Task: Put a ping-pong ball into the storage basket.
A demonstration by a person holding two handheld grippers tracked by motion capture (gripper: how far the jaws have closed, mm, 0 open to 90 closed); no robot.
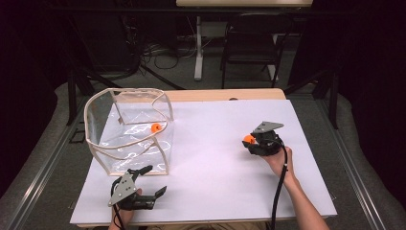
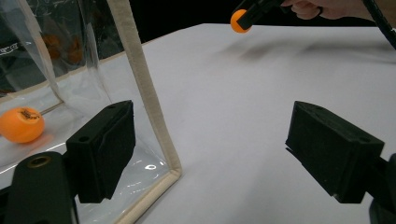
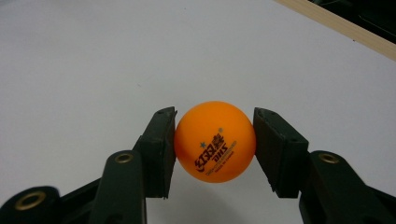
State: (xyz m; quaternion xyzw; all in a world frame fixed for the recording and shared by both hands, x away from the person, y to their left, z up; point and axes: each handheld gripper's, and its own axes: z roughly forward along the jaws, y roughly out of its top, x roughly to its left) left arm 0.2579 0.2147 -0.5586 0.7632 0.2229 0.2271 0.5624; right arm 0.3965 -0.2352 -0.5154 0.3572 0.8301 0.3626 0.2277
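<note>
The only readable marking stood on the orange ball [image 3: 215, 141] held between the jaws of the right gripper [image 3: 215, 149]: a dark print reading "DHS" upside down, with characters above it too small to make out, and two small stars beside it. Nothing else carried legible text.

Ball [image 3: 215, 141], centre of the right gripper view: orange, with dark blue printed lettering and two small blue-green stars. Right gripper [image 3: 215, 149]: black (brass-coloured rivets). Second ball [image 2: 21, 124], left edge of the left gripper view: orange. Bag [image 1: 98, 122], upper left of the high view: clear, beige trim. Table [image 1: 225, 182]: white.
</note>
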